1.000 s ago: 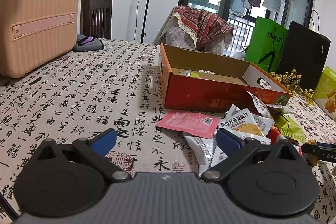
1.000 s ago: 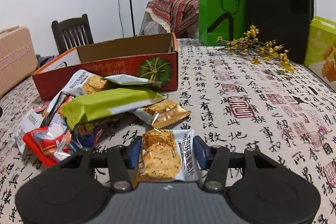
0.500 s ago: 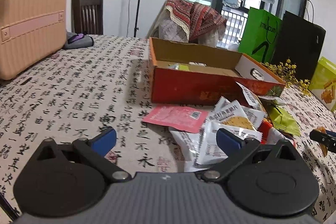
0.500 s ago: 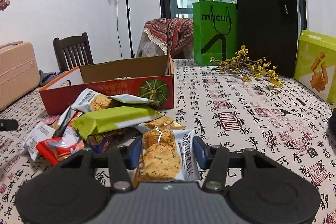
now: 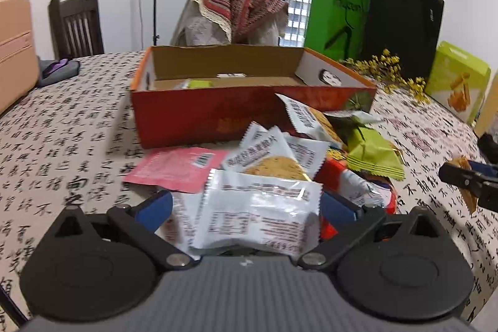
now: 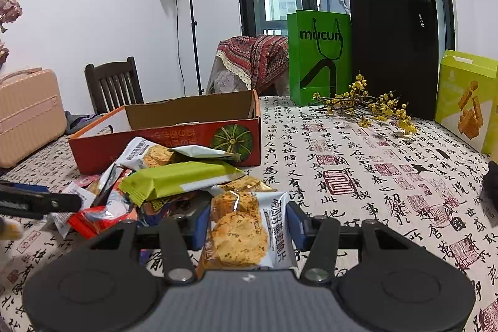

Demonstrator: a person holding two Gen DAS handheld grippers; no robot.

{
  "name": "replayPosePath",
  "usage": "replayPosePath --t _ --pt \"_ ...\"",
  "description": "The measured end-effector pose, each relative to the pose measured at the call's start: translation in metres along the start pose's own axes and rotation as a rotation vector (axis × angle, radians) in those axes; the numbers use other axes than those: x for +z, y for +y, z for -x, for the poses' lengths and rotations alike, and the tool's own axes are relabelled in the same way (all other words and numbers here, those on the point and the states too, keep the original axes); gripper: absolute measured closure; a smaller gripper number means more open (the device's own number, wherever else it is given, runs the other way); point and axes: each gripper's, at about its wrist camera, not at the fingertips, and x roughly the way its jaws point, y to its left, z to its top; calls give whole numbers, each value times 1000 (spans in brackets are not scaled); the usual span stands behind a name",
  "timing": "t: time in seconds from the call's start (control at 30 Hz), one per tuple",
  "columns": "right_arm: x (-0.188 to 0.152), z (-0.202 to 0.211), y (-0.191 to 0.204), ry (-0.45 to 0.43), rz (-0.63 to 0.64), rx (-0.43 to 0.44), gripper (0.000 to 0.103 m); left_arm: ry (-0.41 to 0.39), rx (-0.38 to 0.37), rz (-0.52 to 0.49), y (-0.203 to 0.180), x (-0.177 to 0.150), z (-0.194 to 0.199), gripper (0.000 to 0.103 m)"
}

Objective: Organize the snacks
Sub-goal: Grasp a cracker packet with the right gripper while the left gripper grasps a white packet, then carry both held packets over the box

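Snacks lie piled on the table just in front of the red box; the spread left gripper has closed in around a white packet, while the right gripper pinches a cracker packet, both apparently bound for the box.

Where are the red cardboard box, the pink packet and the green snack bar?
red cardboard box (image 5: 199,117), left wrist view, near side wall.
pink packet (image 5: 174,168), left wrist view, middle of its face.
green snack bar (image 6: 177,179), right wrist view, middle of wrapper.
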Motion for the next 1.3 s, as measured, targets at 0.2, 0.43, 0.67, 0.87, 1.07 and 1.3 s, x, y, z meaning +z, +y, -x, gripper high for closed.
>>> replayPosePath --t 0.2,0.43,0.67,0.87,1.07,1.3 --pt "-3 2 -3 -1 -6 11 52 5 16 -21 -7 -3 -8 0" --pt "-5 1 -3 0 -11 22 52 -14 -33 -1 -2 -3 -4 19" --pt "-5 1 -1 1 -10 29 52 -34 -73 25 6 -4 7 34" --pt "-4 3 4 -3 -1 33 51 -72 -77 21 8 -4 19 36" --pt "1 6 11 -14 16 35 51 -128 -85 11 7 2 33 36" --pt "21 6 19 -56 42 35 51 -184 -66 13 11 22 39 36"
